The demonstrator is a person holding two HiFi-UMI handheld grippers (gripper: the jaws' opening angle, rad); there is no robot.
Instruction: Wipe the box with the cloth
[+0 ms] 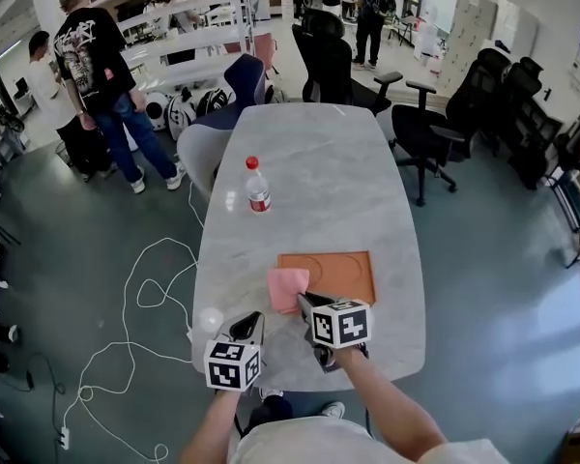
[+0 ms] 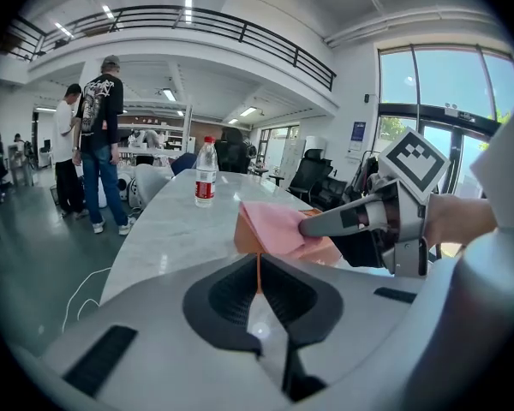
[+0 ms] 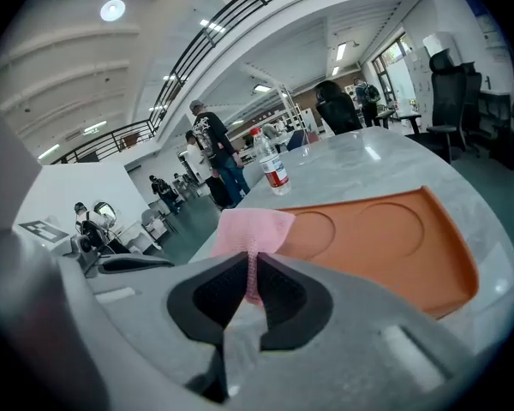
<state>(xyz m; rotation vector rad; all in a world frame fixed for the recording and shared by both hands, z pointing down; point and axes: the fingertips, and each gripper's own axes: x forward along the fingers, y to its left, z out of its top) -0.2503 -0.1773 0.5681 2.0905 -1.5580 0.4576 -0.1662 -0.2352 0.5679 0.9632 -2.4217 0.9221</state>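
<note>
A flat orange box [image 1: 343, 271] with round hollows lies on the marble table [image 1: 309, 153] near its front edge. My right gripper [image 1: 304, 300] is shut on a pink cloth [image 1: 287, 286], which hangs at the box's left end. In the right gripper view the cloth [image 3: 250, 229] stands pinched between the jaws, with the box [image 3: 385, 234] just to its right. My left gripper [image 1: 254, 319] hovers to the left of the right one, shut and holding nothing. From the left gripper view the cloth [image 2: 270, 227] covers the box's near corner [image 2: 242, 245].
A plastic bottle [image 1: 257, 187] with a red cap stands upright farther up the table. Office chairs [image 1: 420, 129] crowd the far end and right side. Two people [image 1: 101, 75] stand at the far left. White cables [image 1: 140, 298] trail on the floor to the left.
</note>
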